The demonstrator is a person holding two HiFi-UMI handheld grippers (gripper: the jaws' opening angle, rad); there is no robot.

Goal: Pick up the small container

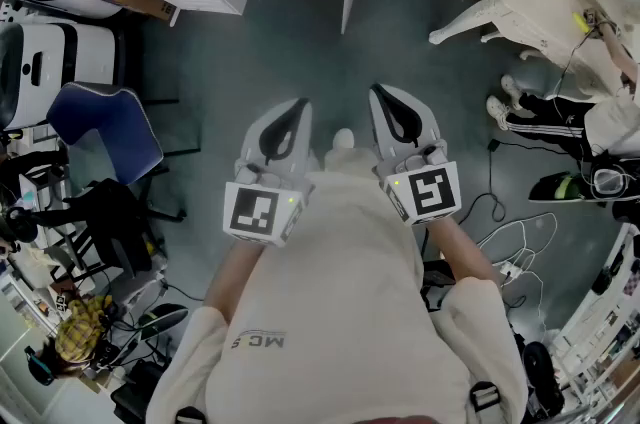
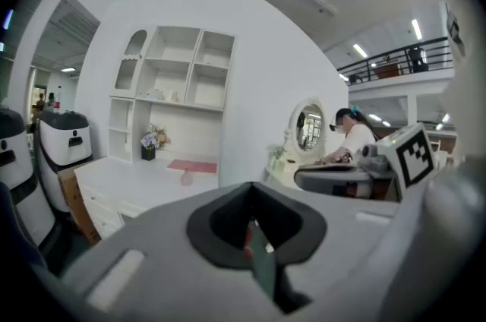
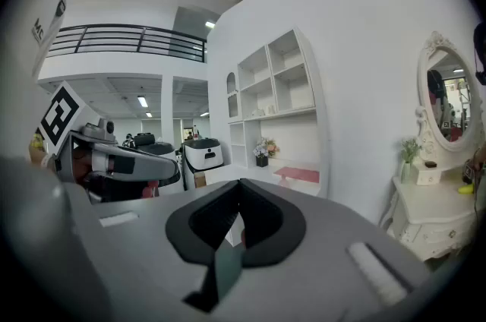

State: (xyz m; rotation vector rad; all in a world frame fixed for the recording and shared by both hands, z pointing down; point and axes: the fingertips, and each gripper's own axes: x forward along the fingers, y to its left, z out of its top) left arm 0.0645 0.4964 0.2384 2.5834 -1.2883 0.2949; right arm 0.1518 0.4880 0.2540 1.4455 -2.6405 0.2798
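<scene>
Pale sweatshirt fills the bottom of the head view, and both grippers are held close against it, pointing forward over the bare grey floor. The left gripper (image 1: 296,108) has its jaws together with nothing between them, and its own view shows the same. The right gripper (image 1: 386,96) is likewise closed and empty.

The small container (image 2: 186,177) stands on the white worktop (image 2: 129,187) ahead, well apart from both grippers, with open floor between. It sits just beside the near edge of a pink mat (image 2: 193,165), toward the front of the worktop, below the white shelf unit (image 2: 171,89).

In the left gripper view it lies ahead and a little left of the jaws. The right gripper view shows the pink mat but not clearly the container. Judging from the head view, the left gripper is probably the slightly nearer one, though neither is within reach.

The container looks pale pink and somewhat see-through, with a rounded body narrowing to a small top. It stands upright, so its long axis is vertical. Finer detail is too small to tell.
</scene>
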